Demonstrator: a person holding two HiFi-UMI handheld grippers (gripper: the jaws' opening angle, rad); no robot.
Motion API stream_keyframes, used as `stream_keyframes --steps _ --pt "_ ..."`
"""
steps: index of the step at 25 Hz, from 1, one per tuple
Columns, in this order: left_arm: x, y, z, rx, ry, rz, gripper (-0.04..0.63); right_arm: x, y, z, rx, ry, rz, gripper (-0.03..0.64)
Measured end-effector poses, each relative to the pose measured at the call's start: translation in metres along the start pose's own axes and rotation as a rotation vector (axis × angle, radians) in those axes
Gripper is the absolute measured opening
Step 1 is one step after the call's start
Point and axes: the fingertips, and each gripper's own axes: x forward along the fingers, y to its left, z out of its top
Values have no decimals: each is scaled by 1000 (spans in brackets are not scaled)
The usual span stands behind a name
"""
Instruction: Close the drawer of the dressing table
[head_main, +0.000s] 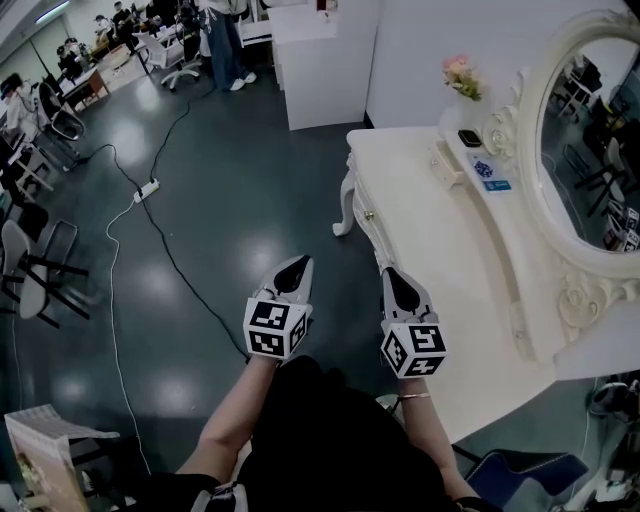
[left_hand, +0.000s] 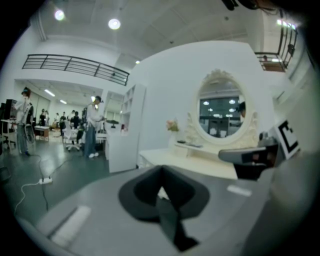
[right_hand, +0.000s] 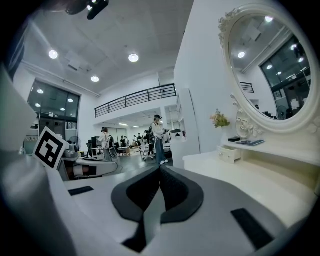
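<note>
A dark, glossy floor (head_main: 230, 190) shows pale reflections. A black cable (head_main: 170, 255) crosses it, passing near a white power strip (head_main: 147, 189). Dark-framed chairs (head_main: 40, 265) stand at the left edge. Far off, people sit at desks (head_main: 100, 70), and others stand beside a white cabinet (head_main: 320, 60) set by the white wall (head_main: 440, 40). A railing (right_hand: 135, 99) lines a mezzanine, round lamps (right_hand: 133, 58) glow in the ceiling, and tall dark windows (right_hand: 52, 110) fill one side.
</note>
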Motion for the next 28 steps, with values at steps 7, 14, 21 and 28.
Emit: stream_keyframes --steps 7,14,21,28 --pt "14 -1 2 6 14 5 8 5 -11 0 14 7 1 5" --pt "49 8 7 12 24 -10 8 28 -32 1 34 15 -26 5" --pt "109 28 14 18 36 -53 8 75 -58 4 41 31 -57 5" --pt "186 61 36 36 43 -116 8 148 -86 22 49 30 -100 5"
